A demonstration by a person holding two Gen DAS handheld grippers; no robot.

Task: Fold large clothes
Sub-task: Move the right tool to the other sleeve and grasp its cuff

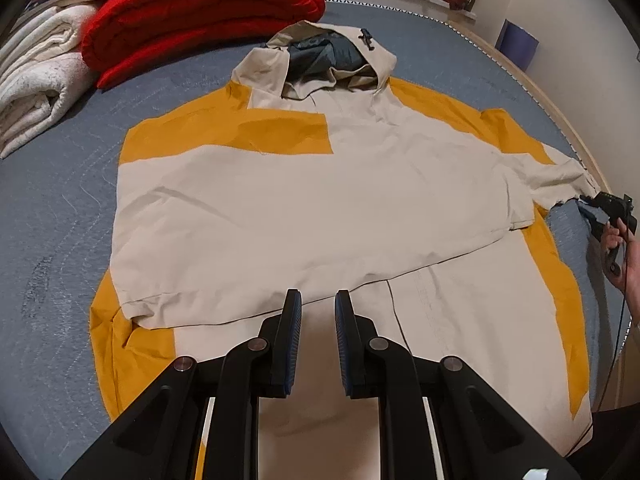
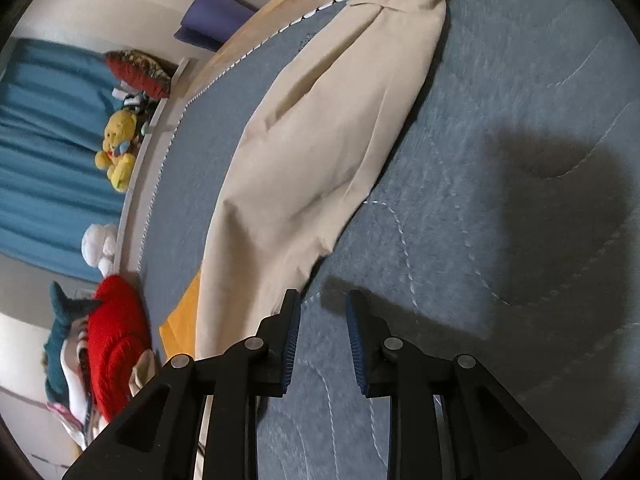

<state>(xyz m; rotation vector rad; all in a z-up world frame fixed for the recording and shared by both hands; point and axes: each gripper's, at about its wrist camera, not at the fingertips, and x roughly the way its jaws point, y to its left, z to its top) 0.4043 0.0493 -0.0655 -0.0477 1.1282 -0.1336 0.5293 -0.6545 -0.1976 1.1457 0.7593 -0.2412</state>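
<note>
A large beige and mustard-yellow hooded jacket (image 1: 320,200) lies flat on a grey quilted bed, hood at the far end. Its left sleeve is folded across the chest. My left gripper (image 1: 319,304) is open and empty, hovering over the lower front of the jacket. The right sleeve (image 2: 320,140) stretches out to the bed's right side, beige and slightly creased. My right gripper (image 2: 323,304) is open and empty just beside the sleeve's edge; it also shows in the left wrist view (image 1: 600,208) at the sleeve's cuff, held by a hand.
A folded red blanket (image 1: 200,12) and a cream blanket (image 1: 36,80) lie at the bed's far left. Plush toys (image 2: 118,152) sit on a ledge past the headboard. The wooden bed edge (image 1: 560,112) runs along the right. A purple item (image 2: 212,20) stands by the wall.
</note>
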